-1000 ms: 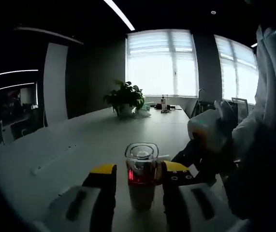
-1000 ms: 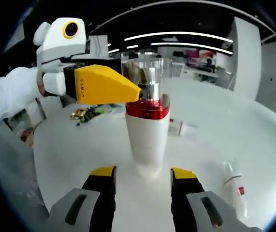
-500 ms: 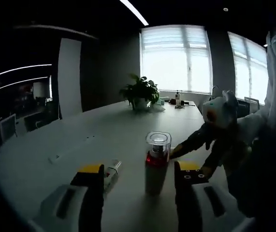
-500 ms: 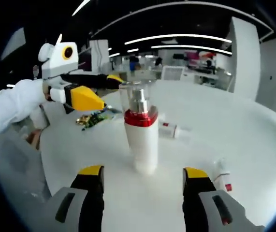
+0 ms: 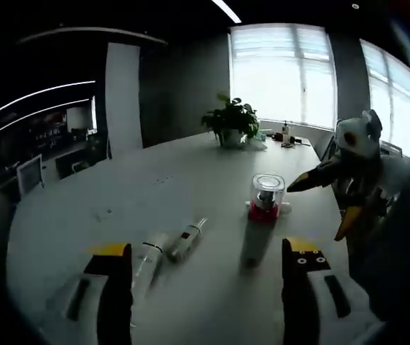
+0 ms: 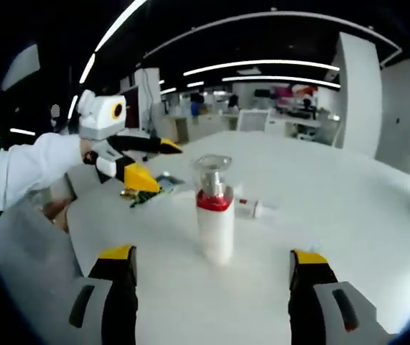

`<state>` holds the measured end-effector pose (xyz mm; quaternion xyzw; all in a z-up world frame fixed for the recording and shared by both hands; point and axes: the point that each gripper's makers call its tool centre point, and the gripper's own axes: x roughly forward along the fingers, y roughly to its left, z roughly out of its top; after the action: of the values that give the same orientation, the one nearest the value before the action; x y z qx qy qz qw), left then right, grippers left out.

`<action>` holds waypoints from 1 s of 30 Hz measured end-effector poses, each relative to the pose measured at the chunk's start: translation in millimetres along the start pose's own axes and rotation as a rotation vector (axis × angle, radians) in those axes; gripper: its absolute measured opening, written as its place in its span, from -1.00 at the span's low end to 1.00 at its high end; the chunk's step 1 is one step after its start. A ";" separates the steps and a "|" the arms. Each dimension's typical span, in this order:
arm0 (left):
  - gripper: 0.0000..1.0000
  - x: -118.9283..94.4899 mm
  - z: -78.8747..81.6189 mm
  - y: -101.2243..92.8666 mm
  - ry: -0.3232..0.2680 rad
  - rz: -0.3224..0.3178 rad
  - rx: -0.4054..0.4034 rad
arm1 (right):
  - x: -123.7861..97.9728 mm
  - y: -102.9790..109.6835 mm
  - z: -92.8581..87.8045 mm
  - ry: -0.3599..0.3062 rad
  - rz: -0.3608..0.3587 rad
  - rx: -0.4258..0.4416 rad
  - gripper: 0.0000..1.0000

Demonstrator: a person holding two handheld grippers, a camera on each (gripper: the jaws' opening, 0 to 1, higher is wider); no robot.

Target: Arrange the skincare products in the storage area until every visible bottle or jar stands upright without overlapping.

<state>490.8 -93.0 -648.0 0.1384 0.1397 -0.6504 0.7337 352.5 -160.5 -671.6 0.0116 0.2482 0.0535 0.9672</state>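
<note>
Long white table (image 5: 154, 194); potted plant (image 5: 232, 123) by bright blinded windows (image 5: 283, 72); ceiling light strips (image 6: 262, 66).

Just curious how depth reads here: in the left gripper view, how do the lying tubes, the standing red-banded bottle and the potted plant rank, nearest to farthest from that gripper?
1. Lying tubes, on the table just ahead of the left jaw.
2. Red-banded bottle, upright, farther out toward the right.
3. Potted plant, at the table's far end by the windows.

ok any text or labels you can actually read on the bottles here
None readable.
White bottle with red collar, standing on the table: no legible print.
Two tubes lying on the table: dark markings, too blurred to read.
Small tube behind the bottle: red patch, too small to read.
</note>
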 end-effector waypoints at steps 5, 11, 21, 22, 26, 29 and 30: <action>0.95 -9.5 -6.6 1.2 0.025 0.016 0.002 | -4.8 5.3 3.8 -0.006 0.004 -0.010 0.84; 0.98 -28.9 -0.1 -4.9 0.006 0.024 -0.021 | -11.6 11.2 9.4 -0.011 0.014 -0.007 0.96; 0.99 -63.9 -3.1 -13.9 0.015 0.084 -0.041 | -18.9 20.7 12.9 -0.003 0.029 -0.053 0.99; 0.99 -66.6 -4.1 -13.6 0.014 0.090 -0.044 | -19.2 21.7 13.9 -0.007 0.030 -0.055 0.99; 0.99 -80.0 -6.9 -20.0 0.023 0.106 -0.076 | -21.6 24.3 15.0 -0.012 0.035 -0.055 0.99; 0.99 -92.7 -2.8 -17.4 -0.004 0.141 -0.092 | -24.3 26.2 14.6 -0.011 0.044 -0.043 0.99; 0.99 -96.2 -1.3 -16.8 -0.017 0.147 -0.096 | -25.7 26.6 15.3 -0.016 0.044 -0.041 0.99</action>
<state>463.0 -6.4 -612.6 0.1074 0.1539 -0.5885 0.7864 334.9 -136.8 -644.6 -0.0025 0.2391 0.0799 0.9677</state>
